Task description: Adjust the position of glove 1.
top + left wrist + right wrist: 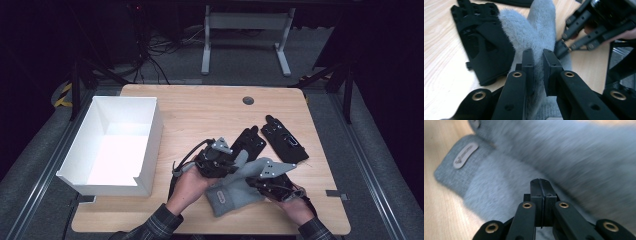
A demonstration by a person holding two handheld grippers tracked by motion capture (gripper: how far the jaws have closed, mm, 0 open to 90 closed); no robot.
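A grey glove (pixel 235 189), near the white box (pixel 116 145), is pinched by the left gripper (pixel 538 53); the right gripper (pixel 540 181), fully closed, seemingly grips nothing. Boxing is judged pending.

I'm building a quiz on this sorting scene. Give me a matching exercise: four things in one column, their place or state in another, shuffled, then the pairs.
1. fuzzy grey glove
2. white open box
3. flat black gloves
4. right claw

a. at the table's left edge
b. jaws fully together
c. pinched by the left claw
d. lying flat beyond the hands

Pairs: 1-c, 2-a, 3-d, 4-b
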